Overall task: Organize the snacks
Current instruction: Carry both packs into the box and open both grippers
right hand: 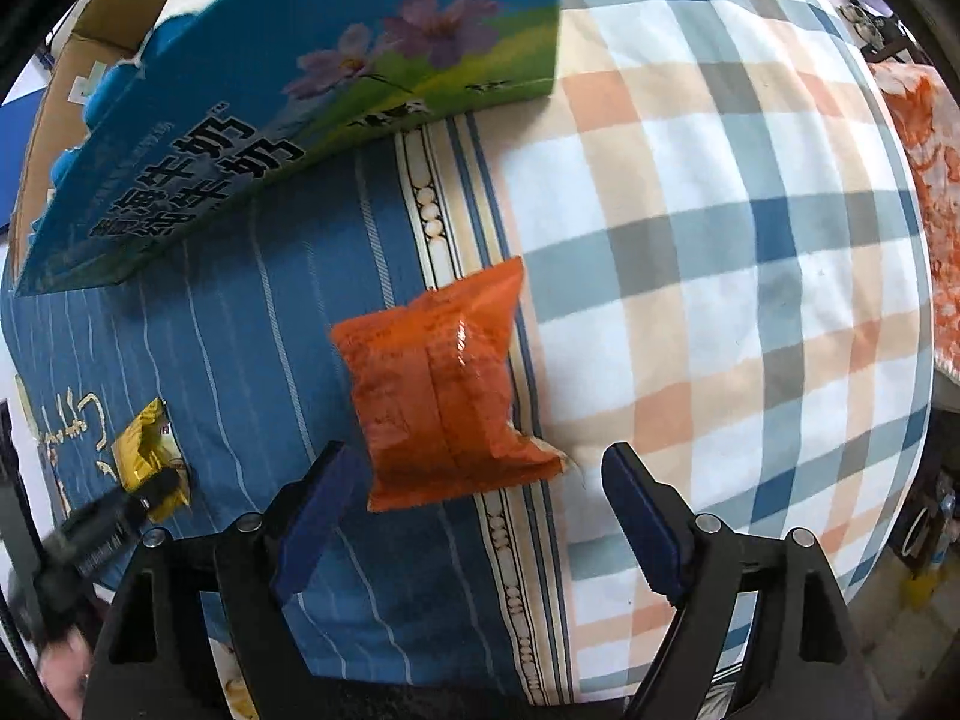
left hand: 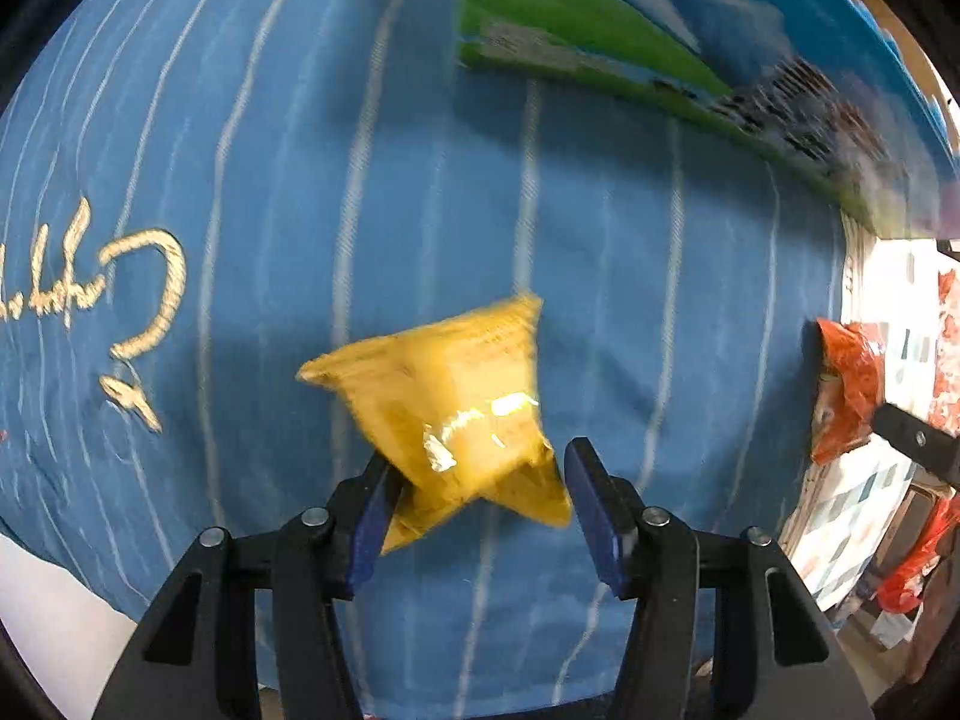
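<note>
A yellow snack packet (left hand: 456,414) lies on the blue striped cloth (left hand: 300,180), blurred. My left gripper (left hand: 480,498) is open, its blue pads on either side of the packet's near corner. In the right wrist view the same yellow snack packet (right hand: 144,456) shows at the left with the left gripper's tip (right hand: 156,489) over it. An orange snack packet (right hand: 441,387) lies where the blue cloth meets the plaid cloth. My right gripper (right hand: 480,510) stands open around its near edge. The orange snack packet (left hand: 846,390) also appears at the right edge of the left wrist view.
A blue and green milk carton box (right hand: 288,102) stands open at the back; the same box (left hand: 660,48) shows in the left wrist view. The plaid cloth (right hand: 720,240) covers the right side. An orange patterned fabric (right hand: 924,168) hangs at the far right.
</note>
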A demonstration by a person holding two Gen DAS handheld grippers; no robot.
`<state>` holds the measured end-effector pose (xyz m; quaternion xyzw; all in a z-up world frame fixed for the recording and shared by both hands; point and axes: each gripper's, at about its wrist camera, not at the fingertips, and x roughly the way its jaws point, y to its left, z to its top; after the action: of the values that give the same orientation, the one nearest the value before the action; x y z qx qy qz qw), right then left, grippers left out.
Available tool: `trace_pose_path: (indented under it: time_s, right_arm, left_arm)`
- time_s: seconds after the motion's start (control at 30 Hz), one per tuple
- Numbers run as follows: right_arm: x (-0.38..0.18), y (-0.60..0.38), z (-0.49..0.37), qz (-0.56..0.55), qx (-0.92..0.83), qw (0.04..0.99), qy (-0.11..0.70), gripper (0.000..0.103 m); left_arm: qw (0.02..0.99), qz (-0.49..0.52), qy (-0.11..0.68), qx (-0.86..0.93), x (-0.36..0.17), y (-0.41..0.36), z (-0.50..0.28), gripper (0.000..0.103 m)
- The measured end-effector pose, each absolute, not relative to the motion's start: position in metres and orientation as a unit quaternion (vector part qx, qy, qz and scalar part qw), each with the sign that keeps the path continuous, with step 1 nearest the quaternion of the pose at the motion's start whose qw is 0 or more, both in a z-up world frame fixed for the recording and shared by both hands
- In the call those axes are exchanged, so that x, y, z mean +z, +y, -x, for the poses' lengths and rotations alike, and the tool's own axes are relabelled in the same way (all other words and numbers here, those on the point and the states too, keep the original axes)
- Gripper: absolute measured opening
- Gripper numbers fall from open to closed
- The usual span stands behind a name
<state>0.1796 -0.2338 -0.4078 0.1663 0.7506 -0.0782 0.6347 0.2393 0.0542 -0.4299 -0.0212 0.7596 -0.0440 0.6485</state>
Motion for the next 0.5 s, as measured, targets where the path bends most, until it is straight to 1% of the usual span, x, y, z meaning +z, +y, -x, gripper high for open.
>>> trace_pose_path:
  time_s: [0.17, 0.23, 0.3, 0.43, 0.5]
  right_arm:
    - [-0.419, -0.225, -0.191, -0.138, -0.083, 0.633, 0.757, 0.086]
    - [-0.424, -0.221, -0.193, -0.134, -0.083, 0.631, 0.759, 0.078]
    - [-0.427, -0.218, -0.197, -0.137, -0.075, 0.627, 0.763, 0.059]
    - [-0.421, -0.209, -0.193, -0.118, -0.073, 0.629, 0.765, 0.054]
    - [-0.42, -0.202, -0.186, -0.107, -0.063, 0.622, 0.773, 0.052]
  left_arm:
    - [0.654, 0.008, 0.755, -0.037, -0.432, 0.026, -0.237, 0.053]
    - [0.655, 0.011, 0.755, -0.031, -0.434, 0.014, -0.235, 0.053]
    - [0.654, 0.015, 0.756, -0.024, -0.44, 0.022, -0.238, 0.051]
    - [0.649, 0.028, 0.76, -0.022, -0.445, 0.043, -0.238, 0.045]
    - [0.65, 0.026, 0.759, -0.023, -0.444, 0.041, -0.236, 0.043]
